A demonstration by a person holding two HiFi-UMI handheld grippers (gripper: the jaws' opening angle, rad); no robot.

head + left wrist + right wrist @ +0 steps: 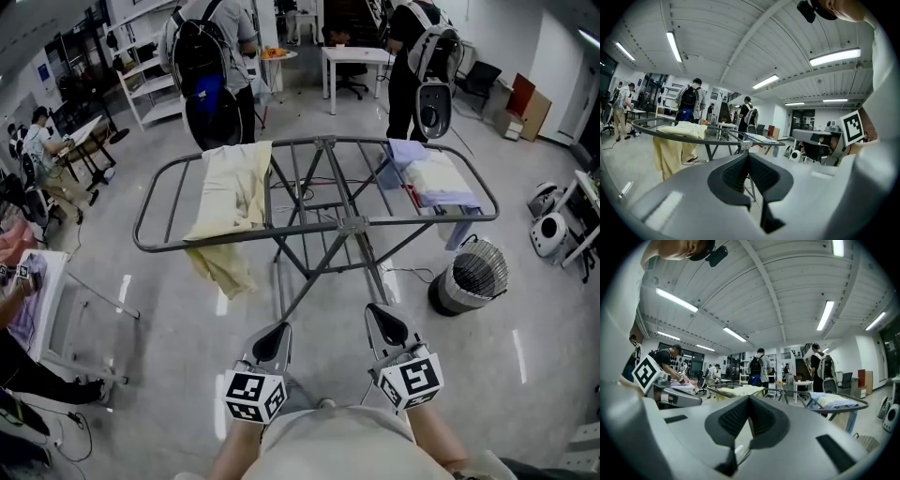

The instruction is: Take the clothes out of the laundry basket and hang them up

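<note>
A grey folding drying rack (pixel 319 225) stands in front of me. A pale yellow garment (pixel 230 192) hangs over its left wing, with a part trailing below. A folded lilac and cream garment (pixel 429 176) lies on its right wing. The laundry basket (pixel 469 274), a round wire one, stands on the floor by the rack's right end. My left gripper (pixel 273 339) and right gripper (pixel 384 323) are held close to my body, short of the rack, both shut and empty. The rack (pixel 708 136) and the yellow garment (pixel 677 140) lie beyond the left gripper (pixel 748 157). The right gripper (pixel 749 401) also points at the rack (pixel 787 392).
Two people with backpacks (pixel 211 66) (pixel 422 56) stand beyond the rack. A white frame (pixel 70 319) with a person's hand (pixel 14 295) is at my left. White machines (pixel 553 225) sit on the floor at the right. Tables and shelves line the back.
</note>
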